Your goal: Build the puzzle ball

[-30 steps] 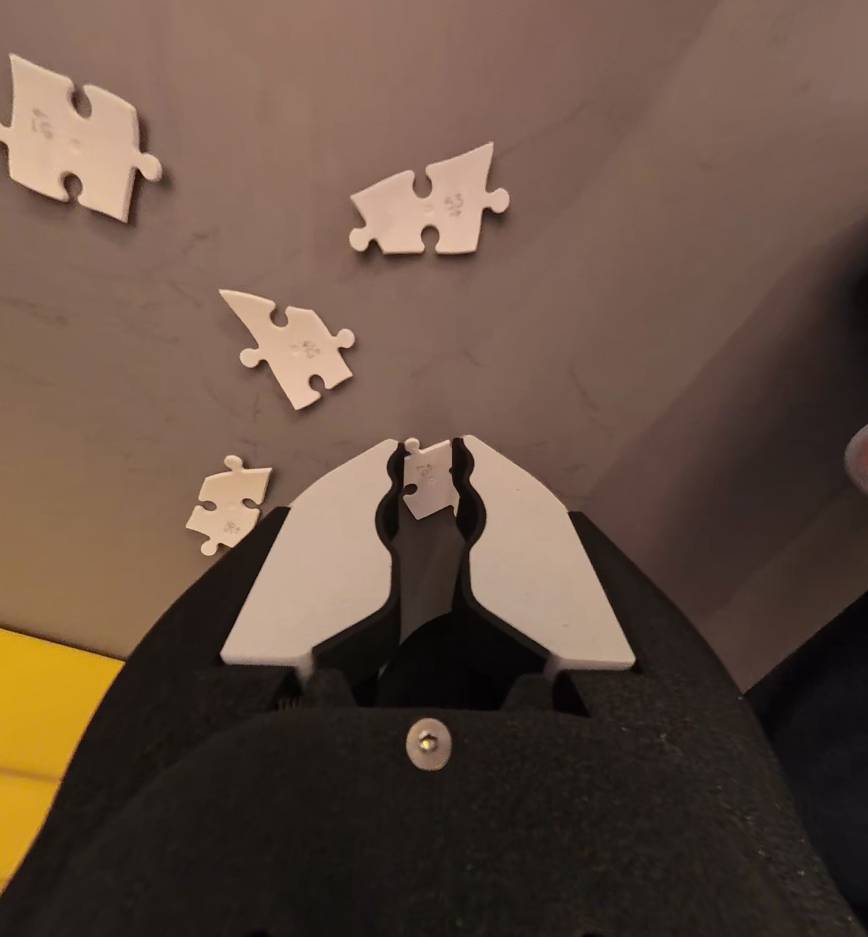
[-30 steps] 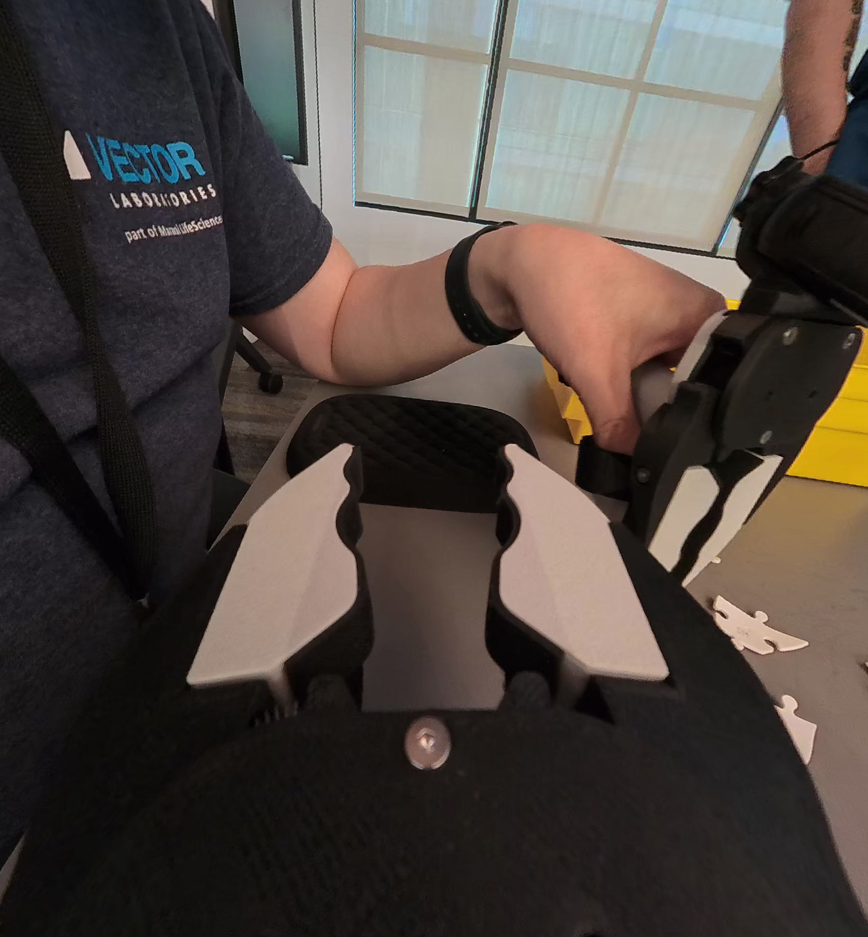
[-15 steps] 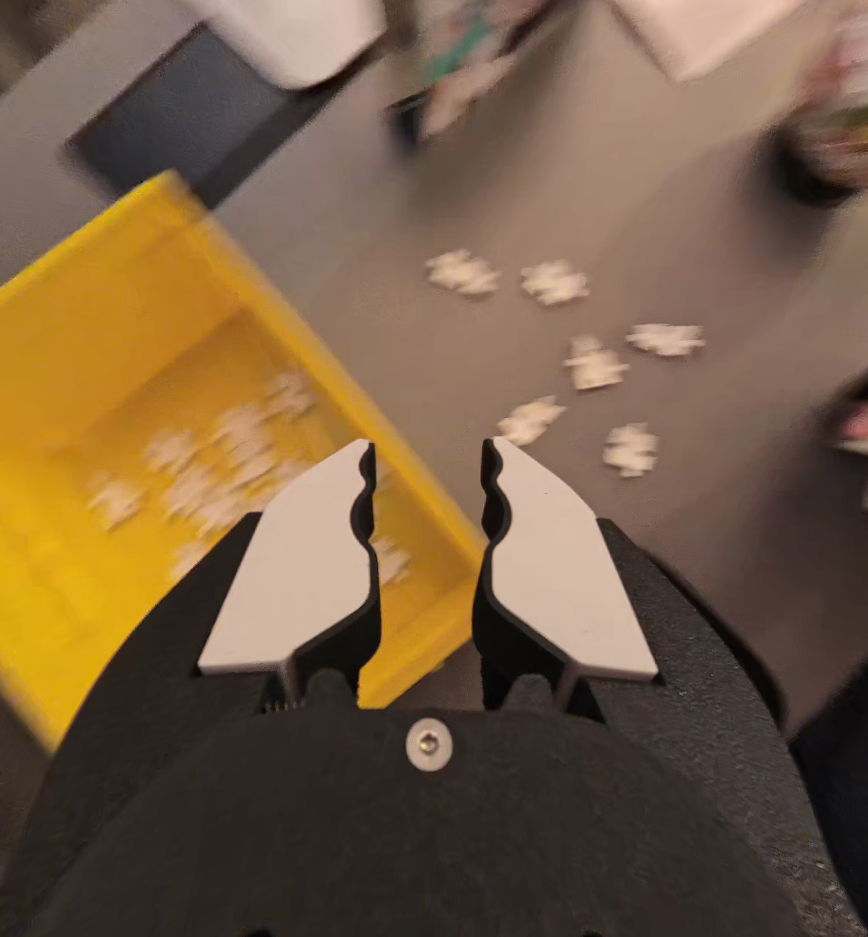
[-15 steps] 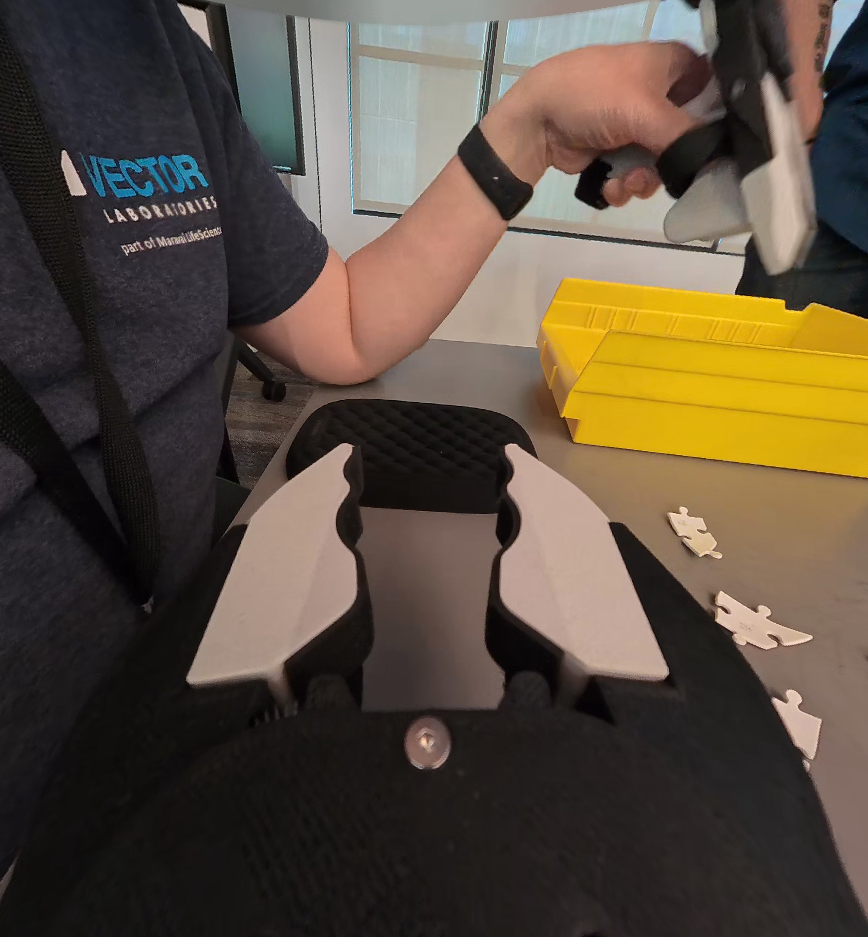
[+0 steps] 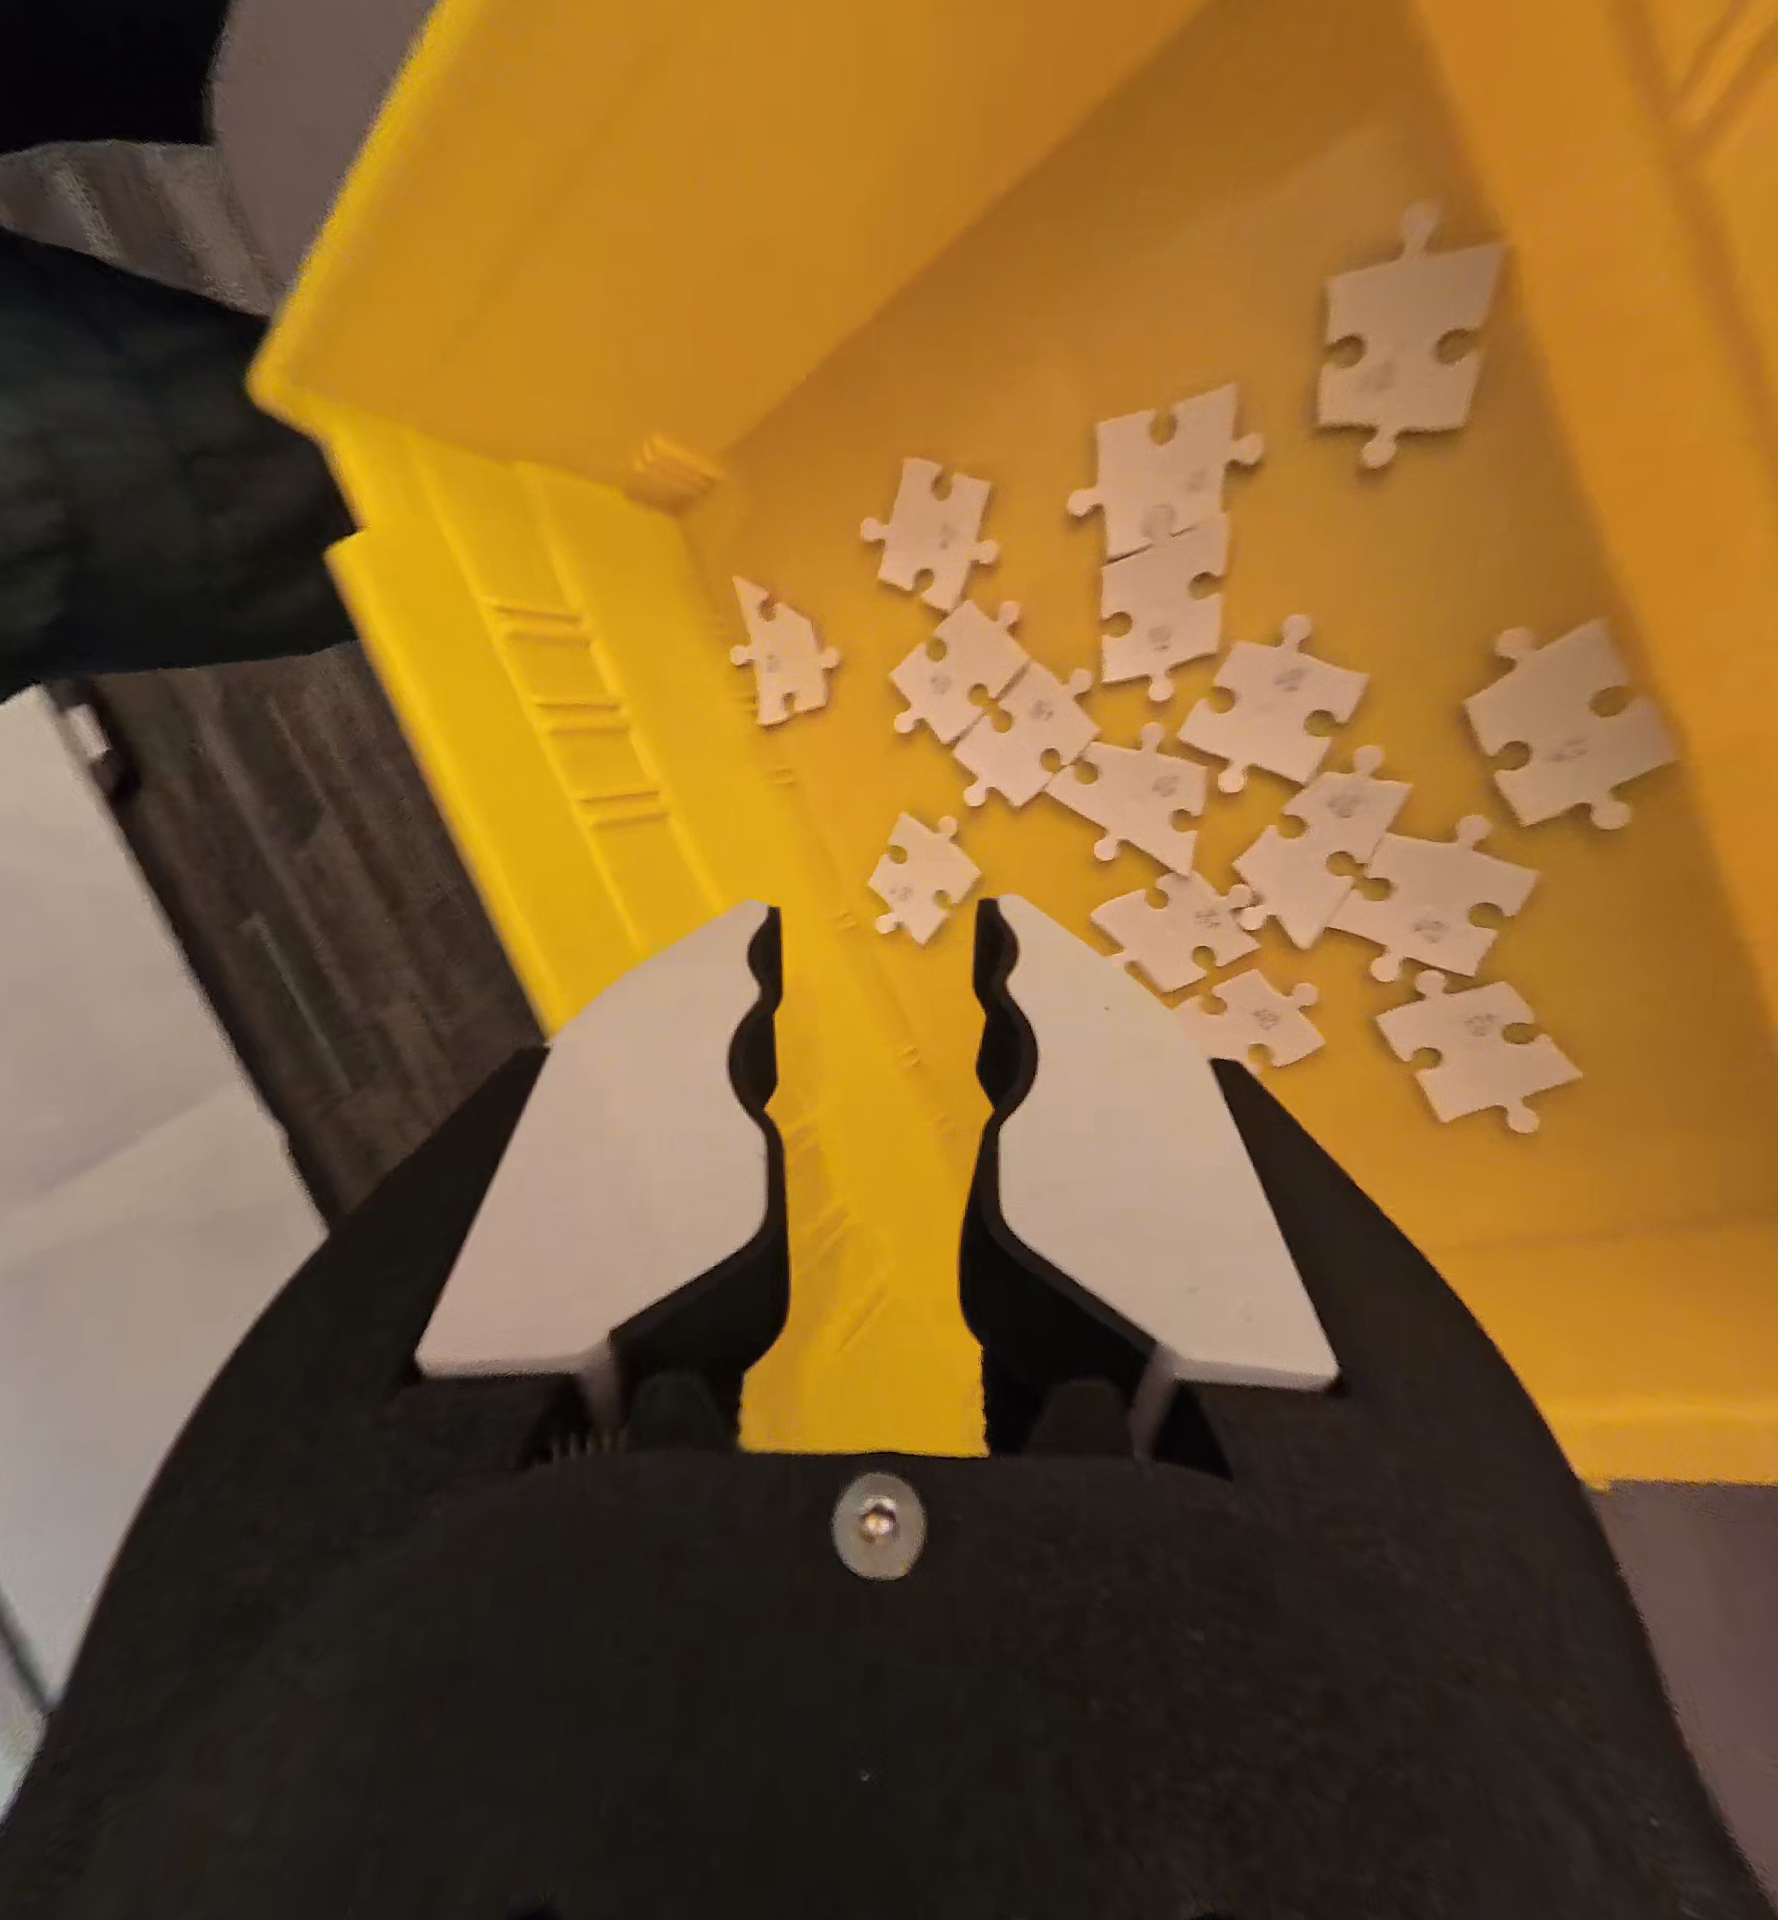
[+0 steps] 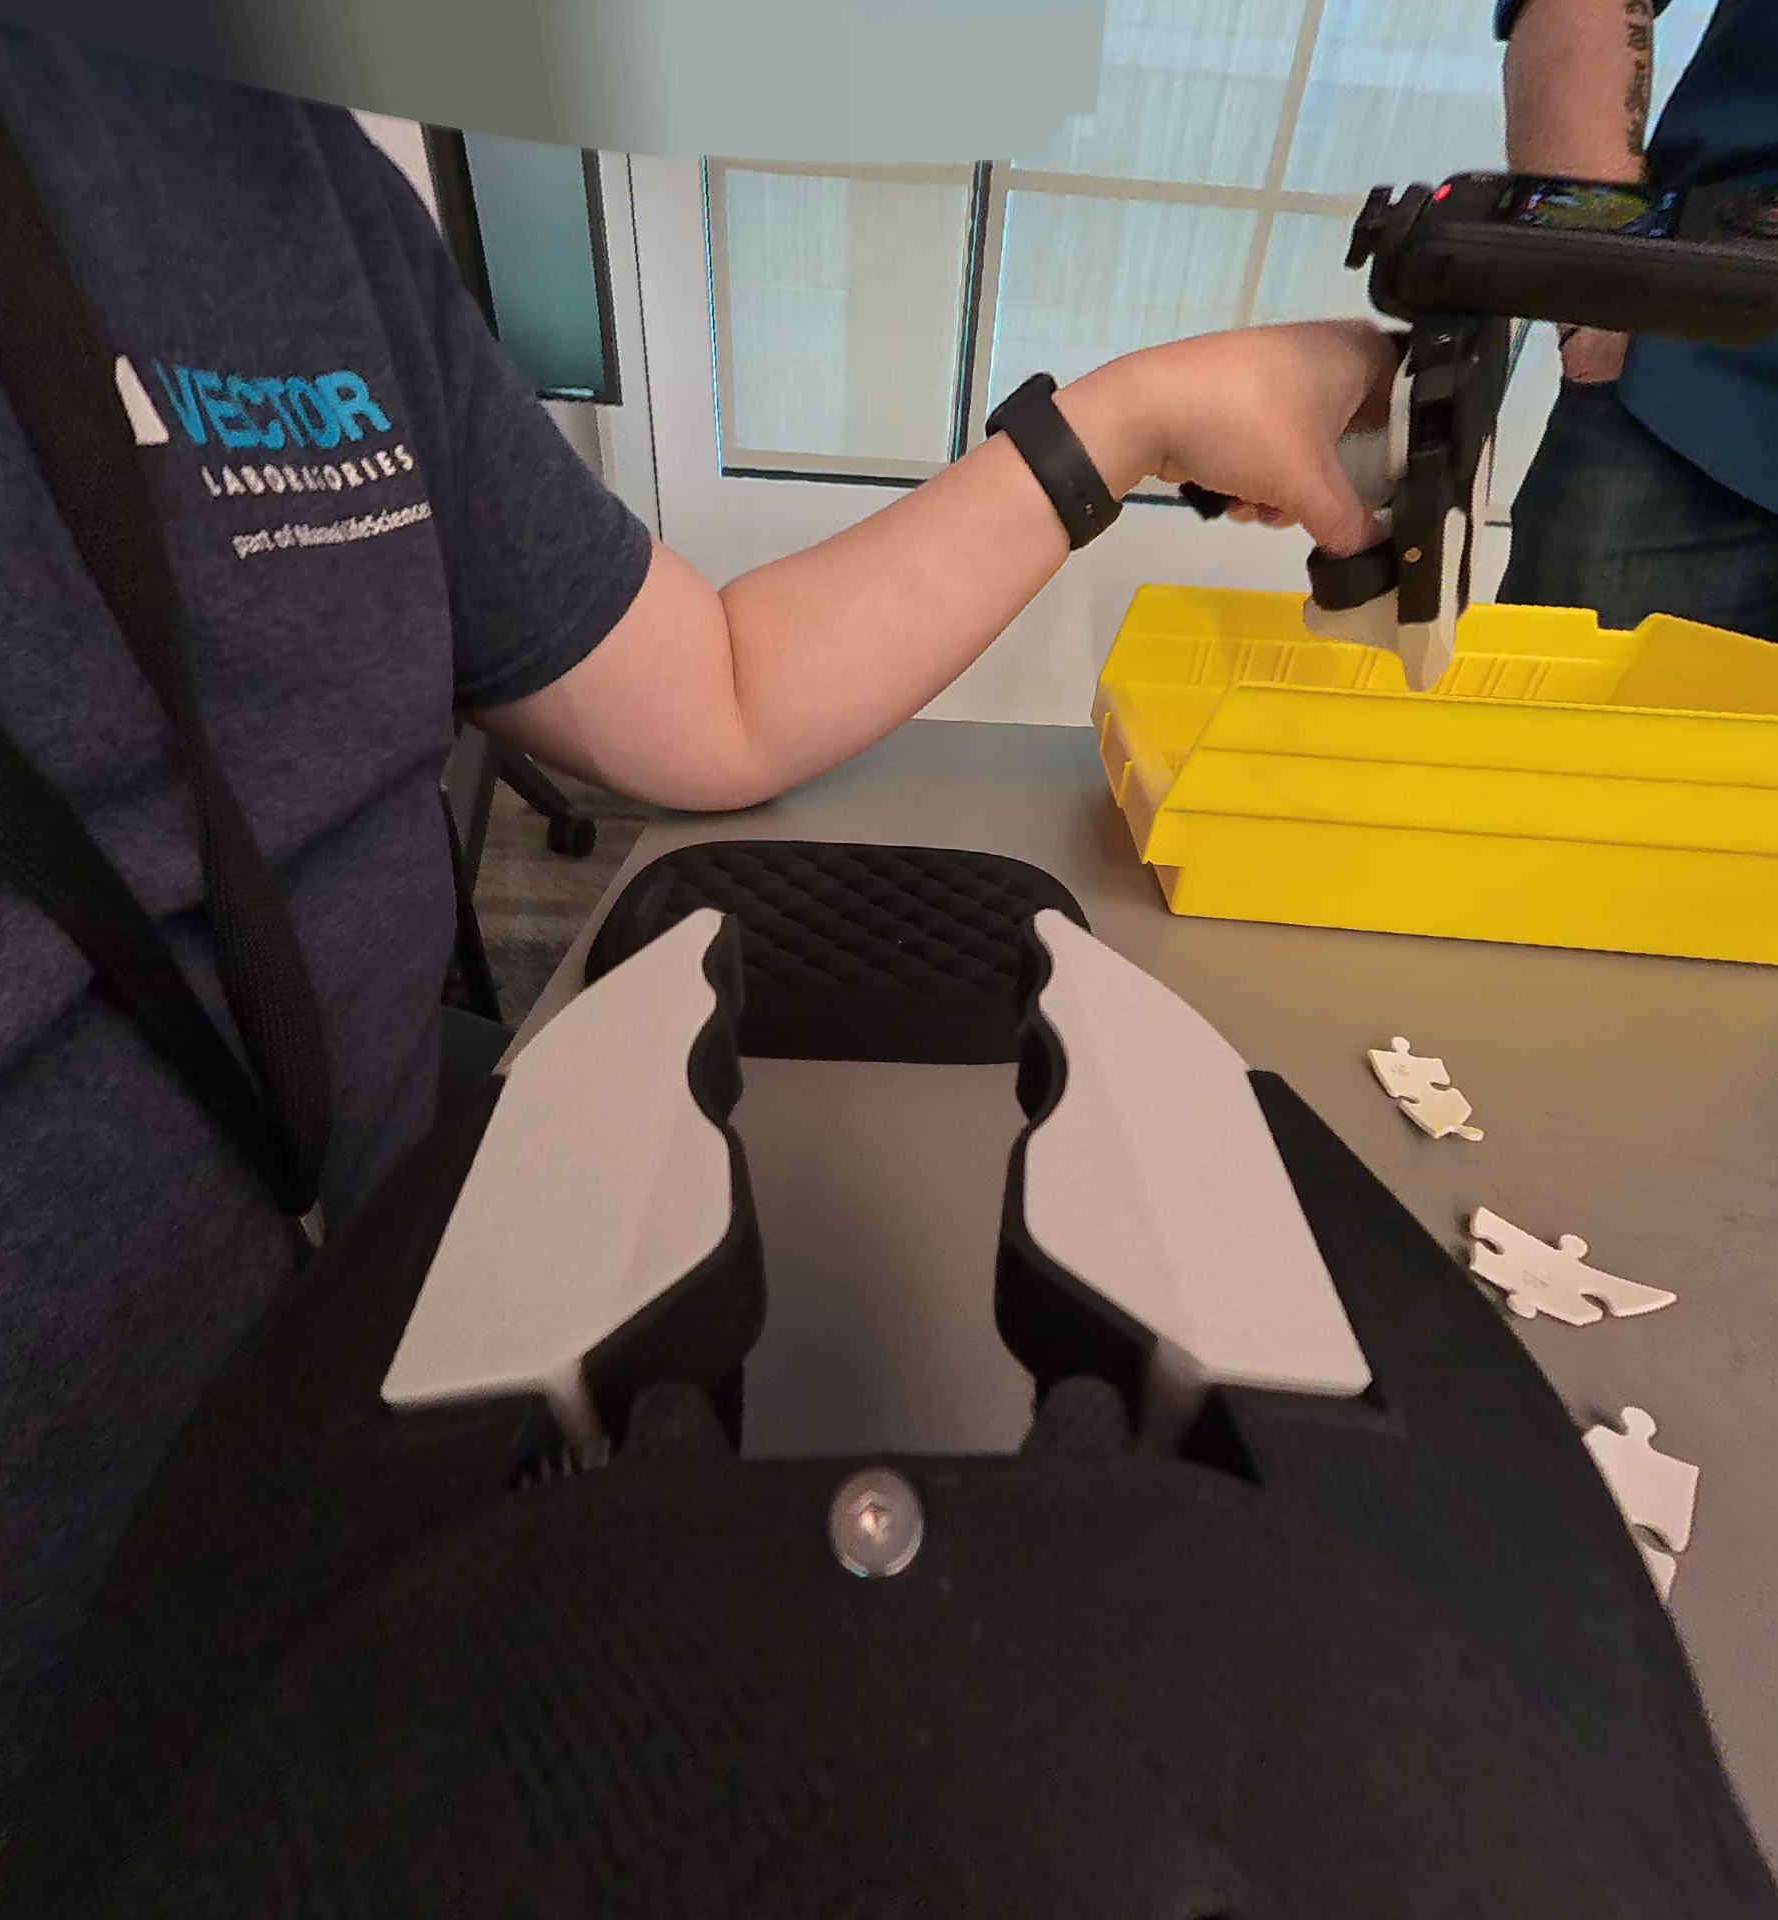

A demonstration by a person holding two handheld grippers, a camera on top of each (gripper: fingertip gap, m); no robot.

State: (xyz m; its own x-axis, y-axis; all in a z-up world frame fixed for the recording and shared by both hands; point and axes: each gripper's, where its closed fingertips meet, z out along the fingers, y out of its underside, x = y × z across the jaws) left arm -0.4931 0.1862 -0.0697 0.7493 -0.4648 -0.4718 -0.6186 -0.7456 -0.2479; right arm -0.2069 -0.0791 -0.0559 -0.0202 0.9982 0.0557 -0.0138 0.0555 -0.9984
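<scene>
My left gripper [image 5: 874, 914] is open and empty, pointing down over the near wall of a yellow bin [image 5: 573, 260]. Several white puzzle pieces [image 5: 1269, 712] lie scattered on the bin floor; the nearest one [image 5: 921, 878] lies just beyond my fingertips. In the right wrist view the left gripper [image 6: 1430, 649] hangs above the yellow bin [image 6: 1508, 831]. My right gripper [image 6: 874, 935] is open and empty, low over the grey table, facing a black padded armrest [image 6: 843, 935]. A few white pieces [image 6: 1550, 1278] lie on the table to its right.
The person holding the grippers fills the left of the right wrist view, arm [image 6: 864, 623] stretched to the bin. A second person [image 6: 1716, 312] stands behind the bin. Grey table [image 6: 1643, 1091] surface lies between bin and loose pieces. There is about 40 cm between the tips of the two grippers.
My left gripper let go of the piece it held over the table, opened, lifted and swung over to the yellow bin. My right gripper has not moved.
</scene>
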